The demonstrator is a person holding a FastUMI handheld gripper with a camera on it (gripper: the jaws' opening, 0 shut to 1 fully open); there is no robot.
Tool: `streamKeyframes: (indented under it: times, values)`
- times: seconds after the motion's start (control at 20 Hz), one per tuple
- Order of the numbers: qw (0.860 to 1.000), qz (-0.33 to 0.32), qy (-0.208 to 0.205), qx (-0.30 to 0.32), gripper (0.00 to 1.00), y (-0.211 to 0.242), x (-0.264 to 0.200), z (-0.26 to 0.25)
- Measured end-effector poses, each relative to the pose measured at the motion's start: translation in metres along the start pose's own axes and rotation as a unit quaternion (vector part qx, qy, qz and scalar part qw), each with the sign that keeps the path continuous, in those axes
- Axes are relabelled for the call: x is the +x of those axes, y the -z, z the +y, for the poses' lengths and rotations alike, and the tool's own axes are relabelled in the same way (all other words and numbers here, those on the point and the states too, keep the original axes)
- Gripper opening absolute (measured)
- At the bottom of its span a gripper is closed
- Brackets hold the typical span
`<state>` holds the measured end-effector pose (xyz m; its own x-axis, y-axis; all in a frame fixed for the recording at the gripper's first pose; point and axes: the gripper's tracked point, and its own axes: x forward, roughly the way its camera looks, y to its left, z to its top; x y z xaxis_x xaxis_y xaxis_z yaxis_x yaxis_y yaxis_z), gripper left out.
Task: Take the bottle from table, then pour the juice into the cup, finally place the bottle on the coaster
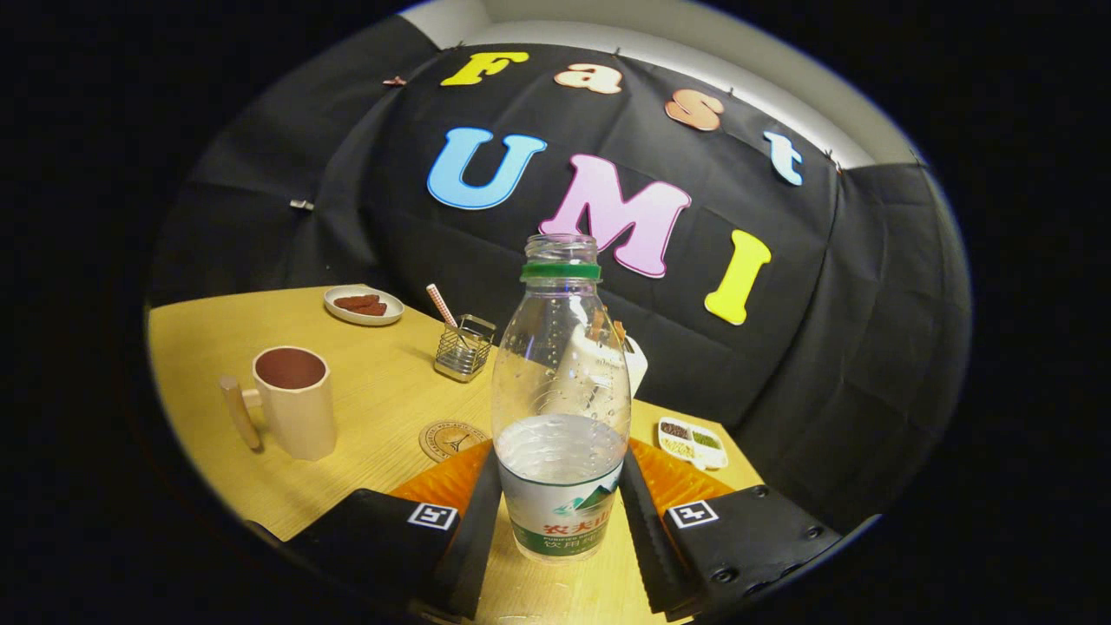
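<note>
Two fingers of the gripper (560,499) clamp the clear, uncapped bottle (561,408), which stands upright on the table (373,408) at its near edge. Just beyond the left finger lies the round coaster (450,439); farther left, toward the table's left edge, stands the cup (295,401).

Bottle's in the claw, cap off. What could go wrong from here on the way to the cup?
1. The bottle has no cap and holds liquid in its lower part; an early tilt could spill onto the table.
2. The claw grips it low, at the label, so the tall body may swing or slip when tipped.
3. The cup stands beside the coaster; a wide pour could wet the coaster or knock the cup's handle.
</note>
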<state>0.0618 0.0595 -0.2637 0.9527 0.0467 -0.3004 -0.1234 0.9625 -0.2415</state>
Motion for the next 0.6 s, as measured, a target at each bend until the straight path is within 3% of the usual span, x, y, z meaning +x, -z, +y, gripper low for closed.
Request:
streamKeyframes:
  times: [0.25, 0.6]
  values:
    - [0.988, 0.009, -0.012, -0.151, 0.73, -0.025, -0.003, 0.018]
    - [0.958, 0.017, -0.048, -0.281, 0.72, -0.031, -0.003, 0.056]
